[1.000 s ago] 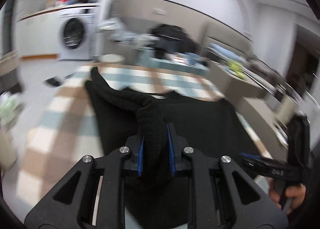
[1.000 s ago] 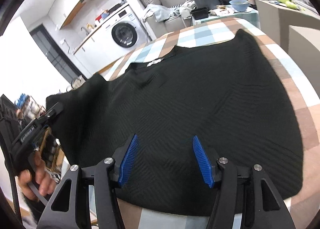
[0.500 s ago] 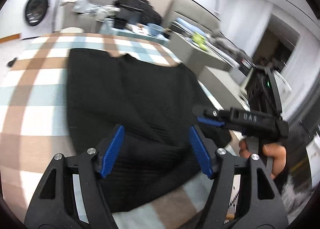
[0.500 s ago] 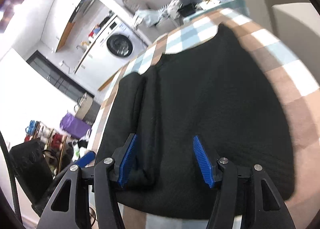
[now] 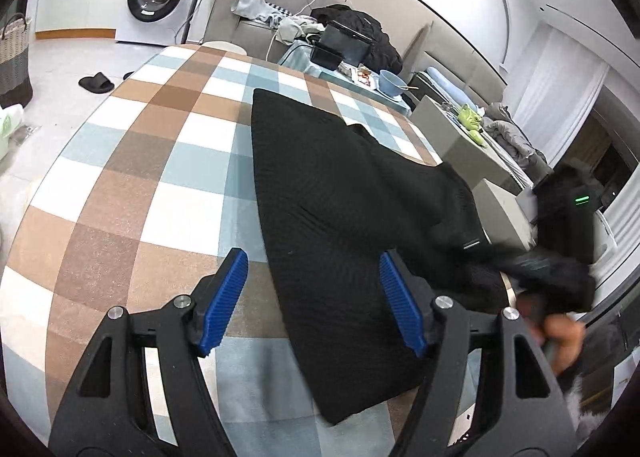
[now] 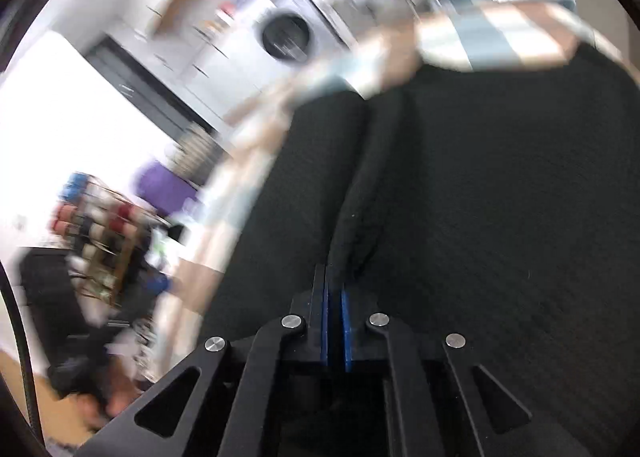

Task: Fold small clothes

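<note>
Lying on the checked table [image 5: 168,161], the black knit sweater [image 5: 340,193] looks soft, limp and light, best pinched at hems or folded edges; the right tool [image 6: 335,297] has just clamped its fold, the left tool [image 5: 314,297] gapes empty.

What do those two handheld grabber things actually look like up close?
Both look alike. The left gripper has a black frame of angular struts with triangular cut-outs, silver round bolts at the joints, and two fingers faced with ribbed blue pads. The right gripper shows the same black struts, silver bolts and blue pads. From the left view, its black body carries a small green light, and a thin black cable runs beside it.
</note>
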Motion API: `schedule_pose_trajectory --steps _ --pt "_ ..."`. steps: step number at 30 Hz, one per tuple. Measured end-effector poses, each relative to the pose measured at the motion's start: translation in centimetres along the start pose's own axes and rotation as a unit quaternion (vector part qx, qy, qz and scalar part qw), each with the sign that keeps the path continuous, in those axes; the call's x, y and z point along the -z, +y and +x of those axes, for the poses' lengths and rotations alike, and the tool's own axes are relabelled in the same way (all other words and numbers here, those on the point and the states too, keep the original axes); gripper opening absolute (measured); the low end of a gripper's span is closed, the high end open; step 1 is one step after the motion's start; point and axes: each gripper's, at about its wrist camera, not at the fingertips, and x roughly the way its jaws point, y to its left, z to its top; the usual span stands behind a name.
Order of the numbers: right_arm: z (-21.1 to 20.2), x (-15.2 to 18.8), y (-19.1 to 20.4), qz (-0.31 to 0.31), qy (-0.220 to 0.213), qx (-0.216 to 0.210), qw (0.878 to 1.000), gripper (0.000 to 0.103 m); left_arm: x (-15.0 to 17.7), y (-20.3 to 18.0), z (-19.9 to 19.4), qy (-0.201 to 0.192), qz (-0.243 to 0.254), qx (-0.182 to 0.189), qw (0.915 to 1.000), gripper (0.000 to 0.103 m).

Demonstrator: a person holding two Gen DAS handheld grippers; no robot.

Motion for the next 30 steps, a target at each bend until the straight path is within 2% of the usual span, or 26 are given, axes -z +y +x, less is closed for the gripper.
schedule_pose_trajectory --steps 2,4,6,9,11,12,15,19,21,23,24,25,26,28,30 --pt "-2.9 -0.4 -0.1 0.008 -0.027 -0.009 1.000 0.004 0.0 -0.5 0.4 0.007 0.009 0.002 0.9999 0.066" --pt "-3.8 -0.3 -0.7 0.007 -0.026 0.033 0.999 0.004 0.2 -1.3 1.2 0.015 0.018 0.009 0.9997 0.066" --pt "-3.0 0.4 -2.3 0.007 0.002 0.094 0.996 0.005 0.7 -2.1 2.0 0.030 0.036 0.016 0.9988 0.066" --pt "-1.4 1.7 -4.4 0.024 0.044 0.146 0.988 0.005 1.7 -3.4 3.3 0.060 0.062 0.026 0.9959 0.066" --pt "-1.7 2.3 -4.6 0.030 0.044 0.159 0.986 0.009 2.3 -4.3 4.1 0.078 0.080 0.029 0.9934 0.066" --pt "-2.1 2.4 -4.5 0.030 0.035 0.151 0.987 0.011 2.7 -4.8 4.5 0.086 0.092 0.031 0.9915 0.066" --pt "-3.6 2.4 -3.4 0.029 0.006 0.132 0.991 0.025 3.9 -5.8 5.3 0.101 0.120 0.018 0.9875 0.066" --pt "-3.7 2.2 -1.9 0.010 0.011 0.077 0.997 0.025 4.6 -5.5 5.1 0.103 0.107 0.023 0.9886 0.066" --pt "-1.9 2.3 -1.8 0.004 0.043 0.065 0.997 0.025 4.4 -5.1 4.7 0.100 0.097 0.026 0.9899 0.066" --pt "0.8 2.6 -2.2 0.011 0.101 0.047 0.994 0.025 4.0 -4.7 4.2 0.091 0.091 0.025 0.9914 0.066" --pt "1.9 2.8 -2.4 0.011 0.122 0.040 0.992 0.021 3.8 -4.6 4.0 0.087 0.088 0.025 0.9920 0.066" --pt "2.0 2.6 -2.3 0.006 0.121 0.044 0.992 0.009 3.6 -4.5 3.7 0.084 0.085 0.026 0.9924 0.066" --pt "1.7 2.2 -2.0 0.003 0.113 0.039 0.993 0.009 3.4 -4.4 3.5 0.082 0.084 0.026 0.9927 0.066" --pt "-1.7 1.1 -0.8 -0.016 0.030 -0.009 0.999 0.008 3.1 -4.3 3.2 0.079 0.081 0.030 0.9931 0.066" --pt "-3.2 0.6 -0.6 -0.016 0.018 -0.007 1.000 0.007 2.9 -4.3 3.4 0.081 0.081 0.022 0.9932 0.066"
